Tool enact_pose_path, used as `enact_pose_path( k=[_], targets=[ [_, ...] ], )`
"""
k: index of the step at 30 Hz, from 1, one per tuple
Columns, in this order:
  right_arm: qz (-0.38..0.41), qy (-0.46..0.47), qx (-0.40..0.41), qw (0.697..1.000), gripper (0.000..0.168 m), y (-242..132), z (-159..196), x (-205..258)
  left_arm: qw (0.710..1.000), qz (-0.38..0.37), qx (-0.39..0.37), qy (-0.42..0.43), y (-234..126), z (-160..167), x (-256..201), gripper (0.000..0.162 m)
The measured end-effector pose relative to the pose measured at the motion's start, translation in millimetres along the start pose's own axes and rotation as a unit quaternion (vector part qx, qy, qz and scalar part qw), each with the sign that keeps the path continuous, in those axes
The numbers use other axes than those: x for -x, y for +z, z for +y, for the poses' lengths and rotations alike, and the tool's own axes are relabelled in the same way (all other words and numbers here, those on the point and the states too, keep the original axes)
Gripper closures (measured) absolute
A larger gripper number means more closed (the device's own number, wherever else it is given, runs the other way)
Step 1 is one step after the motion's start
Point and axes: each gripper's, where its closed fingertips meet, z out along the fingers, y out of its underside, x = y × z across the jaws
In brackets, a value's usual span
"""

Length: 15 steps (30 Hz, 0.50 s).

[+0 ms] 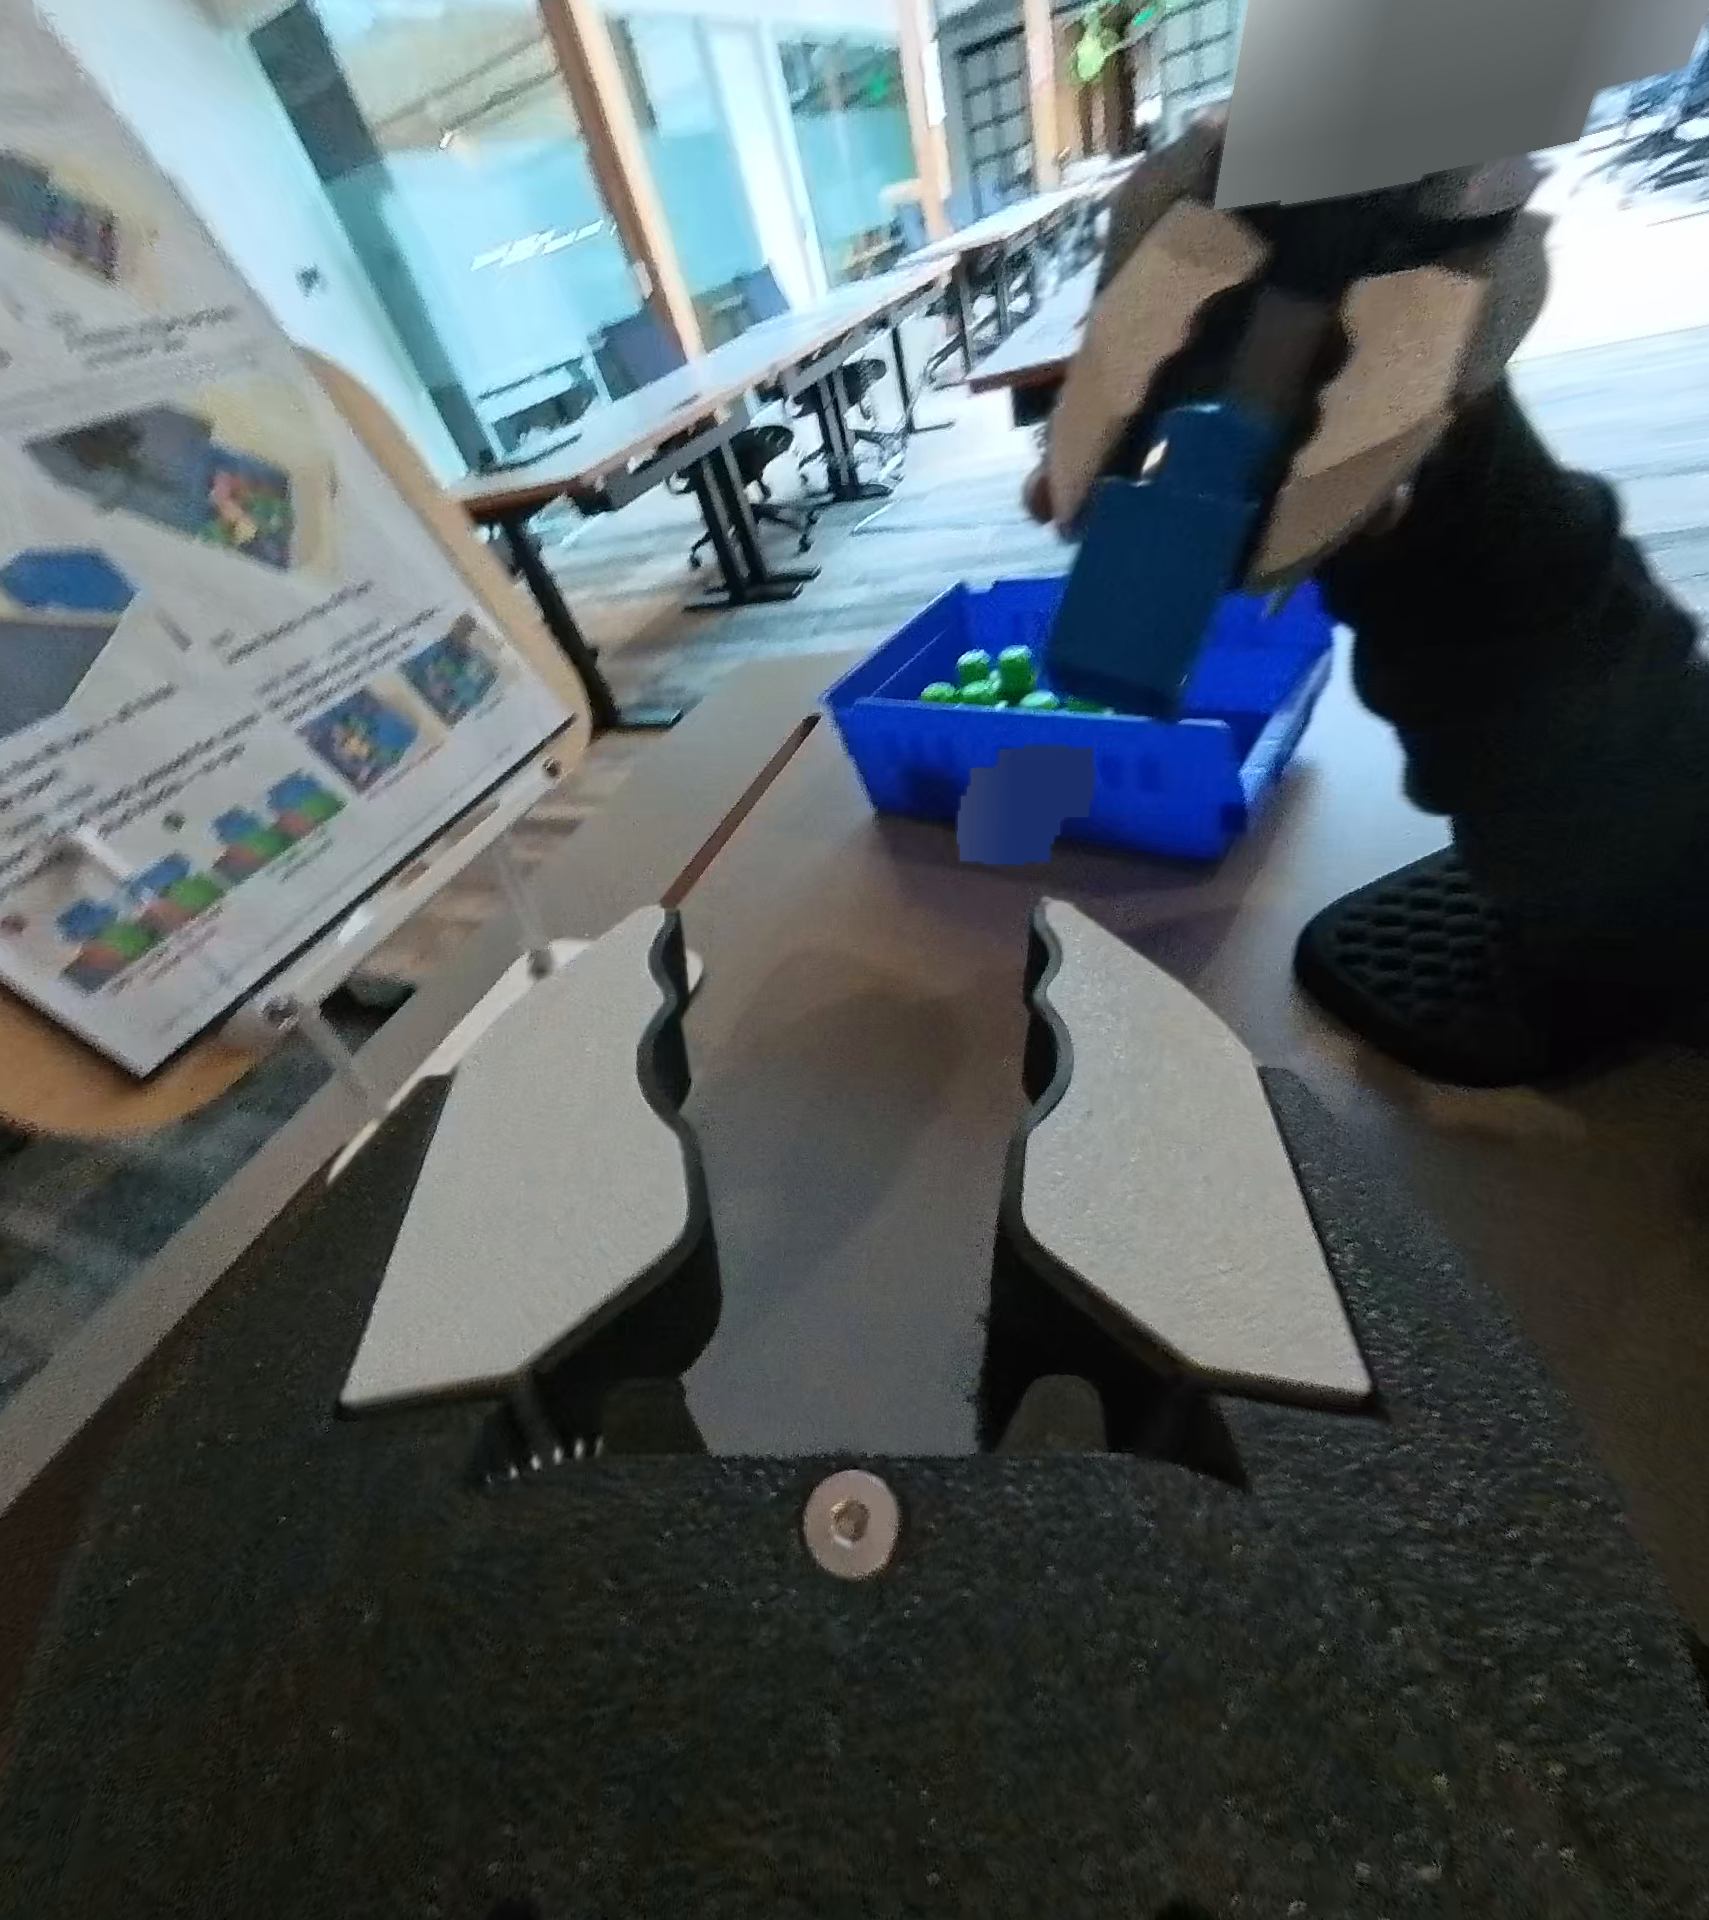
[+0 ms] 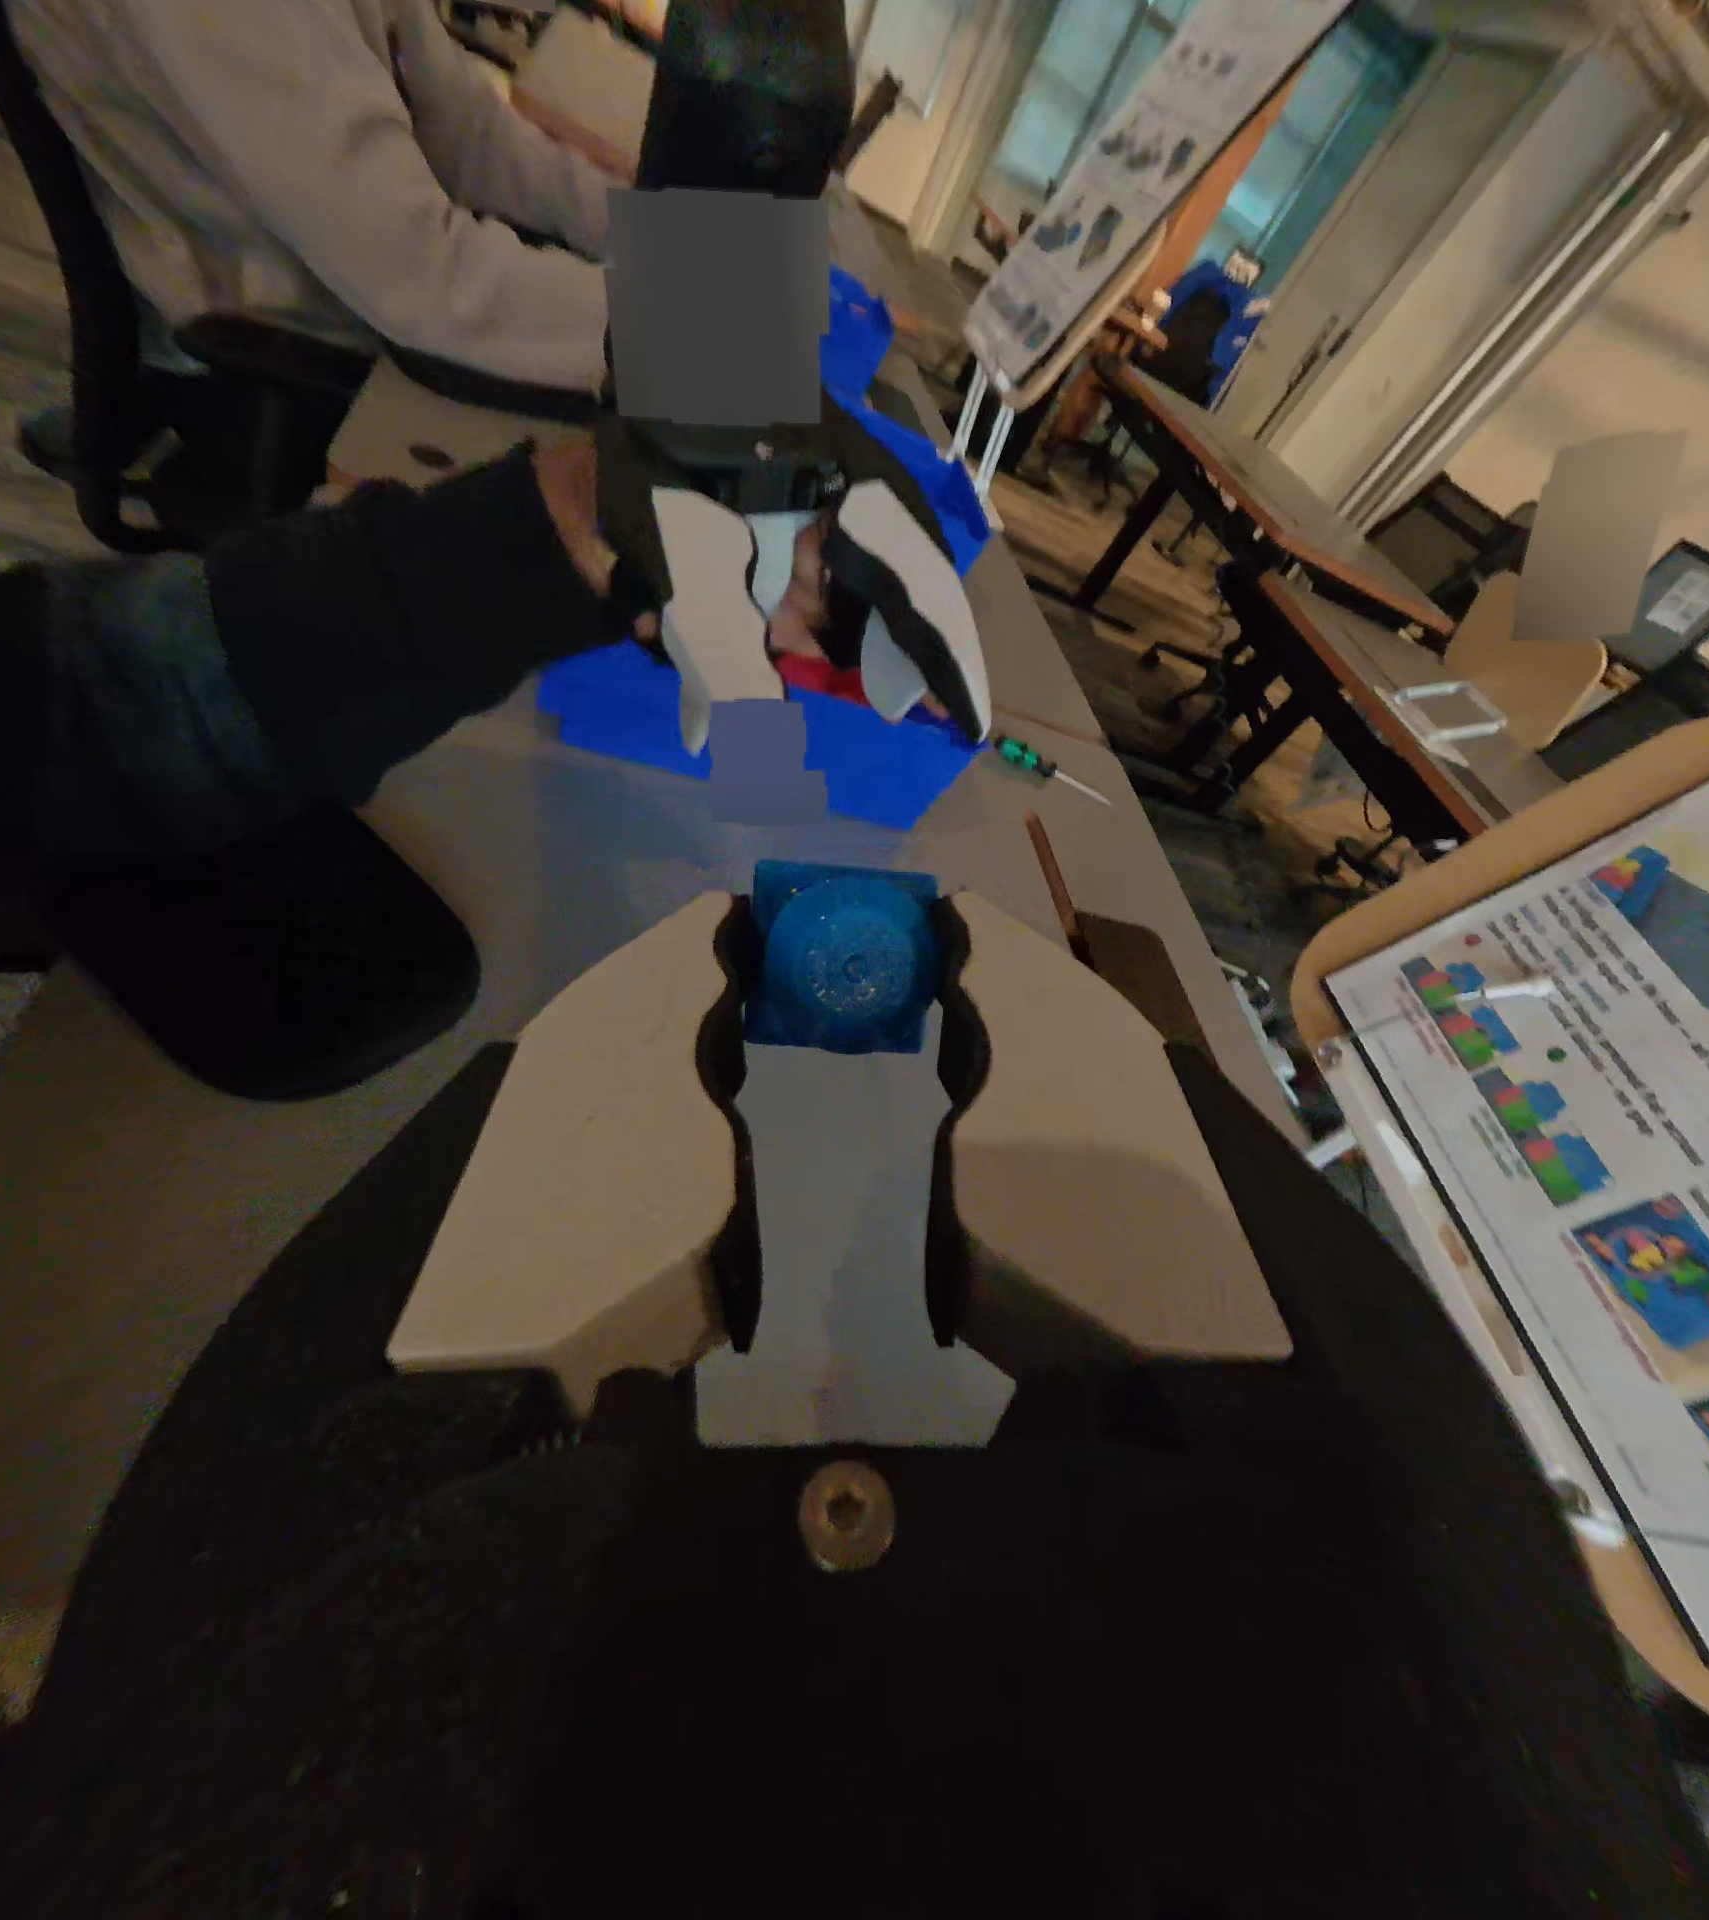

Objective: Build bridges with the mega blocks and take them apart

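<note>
Mega blocks are only just coming out of storage: one blue block (image 2: 842,971) is pinched between the tips of the right gripper (image 2: 845,977), held above a blue bin (image 1: 1037,764) where green blocks (image 1: 995,681) lie loose.

Going left to right in the left wrist view, an instruction board (image 1: 206,582) leans on a stand at the table's edge. Next comes the left gripper (image 1: 855,997), spread wide with nothing between its jaws, hovering low over bare dark table (image 1: 871,1164). Right of that sit the bin and the right gripper with its load.

No bridge stands anywhere in view, so I judge the build is at its very start, fetching a first piece. The next move probably calls for carrying the blue block clear of the bin, setting it stud-up on the open table, and having the empty gripper fetch a second.

Behind, rows of long desks (image 1: 788,353) and glass partitions (image 1: 517,208) fill an office-like room.
</note>
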Motion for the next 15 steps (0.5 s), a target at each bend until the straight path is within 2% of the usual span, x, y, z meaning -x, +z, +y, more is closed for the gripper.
enact_pose_path(
  k=[9,15],
  targets=[
    [-0.001,0.003,0.14,0.99,0.136,2,40,-1,0.993,-0.095,0.065,-0.015,-23,20,36,0.104],
    [-0.027,0.013,0.242,0.97,0.136,-7,84,20,0.989,-0.124,0.085,-0.017,-31,26,46,0.109]
  ],
)
